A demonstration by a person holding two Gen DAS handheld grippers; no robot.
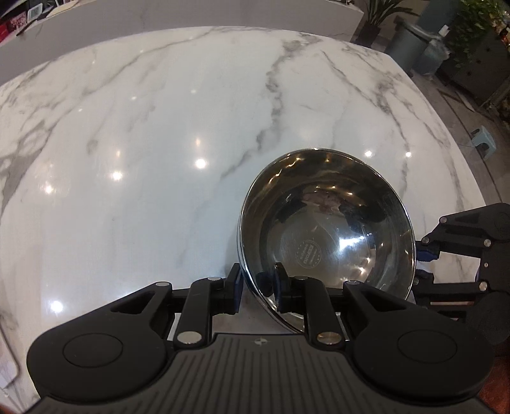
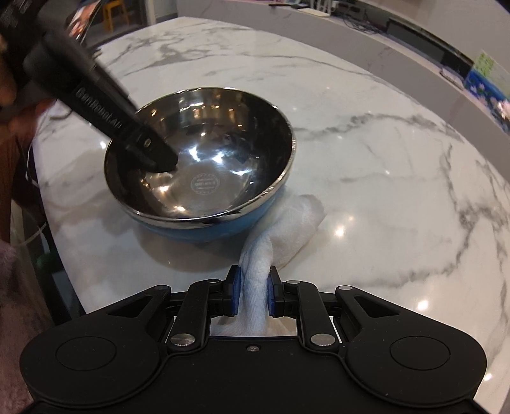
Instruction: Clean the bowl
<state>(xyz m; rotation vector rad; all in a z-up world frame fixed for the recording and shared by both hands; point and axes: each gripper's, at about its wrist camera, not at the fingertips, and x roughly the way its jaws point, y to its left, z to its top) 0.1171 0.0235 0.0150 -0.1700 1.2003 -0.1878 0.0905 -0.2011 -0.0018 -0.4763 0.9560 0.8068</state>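
A steel bowl (image 2: 199, 159) with a blue outer wall was seen on the white marble table (image 2: 366, 178), near its front edge. Nothing lay inside it; only a round stamped mark was visible on its floor, and room lights were mirrored in the polished metal. Its near rim was pinched by the left gripper (image 1: 257, 283), one blue pad outside the wall and one inside. A white cloth (image 2: 287, 223) was clamped between the nearly closed jaws of the right gripper (image 2: 253, 294); its free end was bunched on the table, touching the bowl's outer wall. The tabletop was grey-veined and glossy, dotted with reflected lamps. Beyond its far edge, potted plants (image 1: 471, 28), a grey bin (image 1: 411, 44) and a small pale stool (image 1: 483, 141) were shown on the floor.
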